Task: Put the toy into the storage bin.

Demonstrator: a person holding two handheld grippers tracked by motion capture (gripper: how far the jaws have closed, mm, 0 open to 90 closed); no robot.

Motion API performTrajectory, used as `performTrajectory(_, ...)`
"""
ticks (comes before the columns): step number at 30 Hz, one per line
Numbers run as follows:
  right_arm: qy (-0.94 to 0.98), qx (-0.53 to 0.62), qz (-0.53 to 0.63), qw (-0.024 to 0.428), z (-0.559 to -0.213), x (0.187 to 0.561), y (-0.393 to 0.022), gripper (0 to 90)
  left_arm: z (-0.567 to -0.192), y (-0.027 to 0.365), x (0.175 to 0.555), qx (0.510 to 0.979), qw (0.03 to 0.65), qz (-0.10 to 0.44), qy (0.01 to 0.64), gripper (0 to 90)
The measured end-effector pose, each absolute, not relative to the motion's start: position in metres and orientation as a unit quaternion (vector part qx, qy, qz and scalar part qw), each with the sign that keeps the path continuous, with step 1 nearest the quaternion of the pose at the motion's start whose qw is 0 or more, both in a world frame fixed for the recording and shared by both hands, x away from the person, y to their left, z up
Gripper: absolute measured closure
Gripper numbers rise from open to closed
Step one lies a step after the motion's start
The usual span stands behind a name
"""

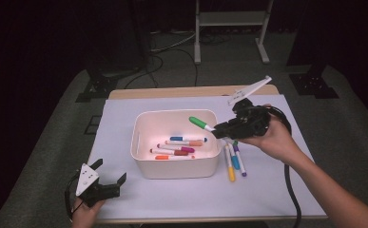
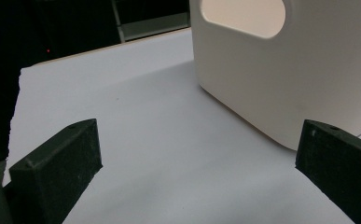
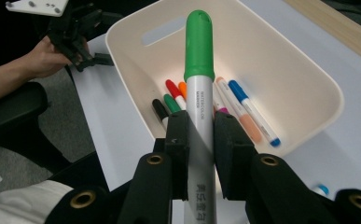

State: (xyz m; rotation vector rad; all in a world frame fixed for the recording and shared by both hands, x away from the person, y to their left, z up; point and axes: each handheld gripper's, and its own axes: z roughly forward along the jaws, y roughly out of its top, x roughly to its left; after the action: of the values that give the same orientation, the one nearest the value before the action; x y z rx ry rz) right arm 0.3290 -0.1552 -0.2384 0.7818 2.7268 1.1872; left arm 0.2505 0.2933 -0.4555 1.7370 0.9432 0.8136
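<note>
A marker with a green cap and a white barrel is clamped by my right gripper, which is shut on the barrel. It hangs over the right rim of the white bin, cap pointing left. In the right gripper view the green marker runs up between the jaws of the right gripper, above the bin. Several coloured markers lie on the bin's floor. My left gripper rests open at the table's front left with nothing between its jaws; in its own view the left gripper faces the bin's handle wall.
Three loose markers, yellow, blue and purple, lie on the white sheet just right of the bin. A black cable trails from the right gripper toward the front edge. A wooden table edge runs along the back.
</note>
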Motion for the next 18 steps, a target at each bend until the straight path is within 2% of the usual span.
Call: performTrajectory(18, 0.917, 0.198, 0.345, -0.017, -0.256, 0.347, -0.082, 76.0, -0.455, 0.293, 0.251, 0.714, 0.481, 0.333, 0.385, 0.0)
